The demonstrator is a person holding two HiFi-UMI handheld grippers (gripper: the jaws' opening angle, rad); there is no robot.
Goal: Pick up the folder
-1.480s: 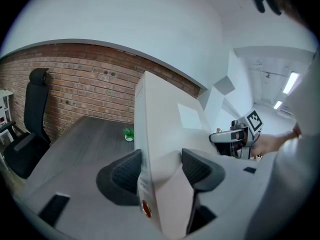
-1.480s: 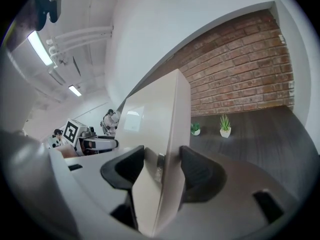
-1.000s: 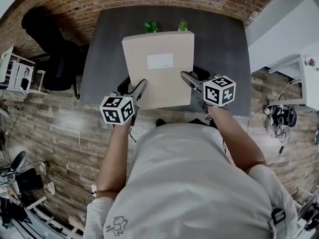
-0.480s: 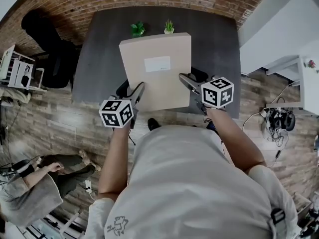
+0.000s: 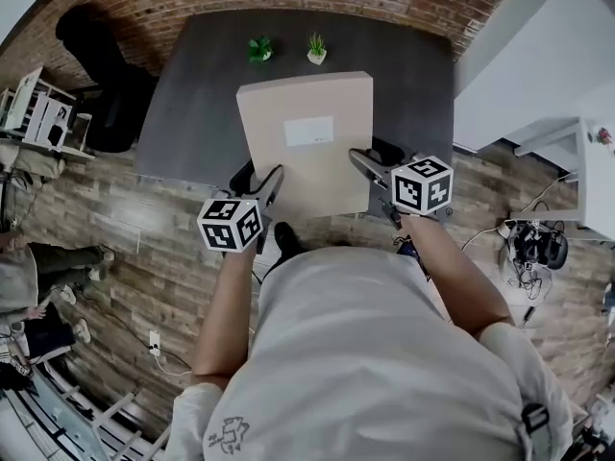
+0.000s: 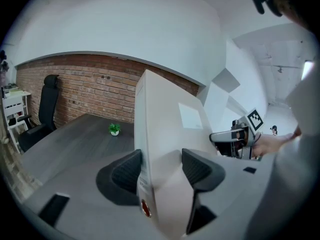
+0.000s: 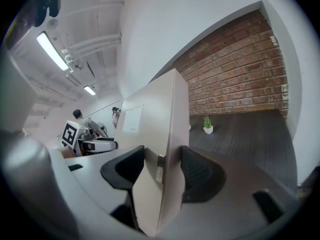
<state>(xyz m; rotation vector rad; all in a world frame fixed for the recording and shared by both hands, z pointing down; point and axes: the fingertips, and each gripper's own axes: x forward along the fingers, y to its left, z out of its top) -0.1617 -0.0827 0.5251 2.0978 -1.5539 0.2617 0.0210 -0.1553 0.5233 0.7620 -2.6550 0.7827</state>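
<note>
A thick beige folder (image 5: 306,142) with a white label is held up in the air above the dark table (image 5: 192,94), carried between both grippers. My left gripper (image 5: 261,186) is shut on the folder's near left edge; in the left gripper view its black pads (image 6: 127,170) press both faces of the folder (image 6: 165,134). On the near right edge my right gripper (image 5: 365,166) is shut, and in the right gripper view the folder's spine (image 7: 160,134) sits clamped between its pads (image 7: 200,174). The other gripper (image 6: 235,136) shows across the folder.
Two small potted plants (image 5: 259,48) (image 5: 316,48) stand at the table's far edge by the brick wall. A black office chair (image 5: 96,75) sits at the left, a white shelf unit (image 5: 38,113) beyond it. A white desk (image 5: 586,161) is at the right. People's legs show at far left (image 5: 38,277).
The view has shifted: the table and plants have slid away and leftward while the folder stays clamped between both grippers, carried along with the person. The grips have not altered.
</note>
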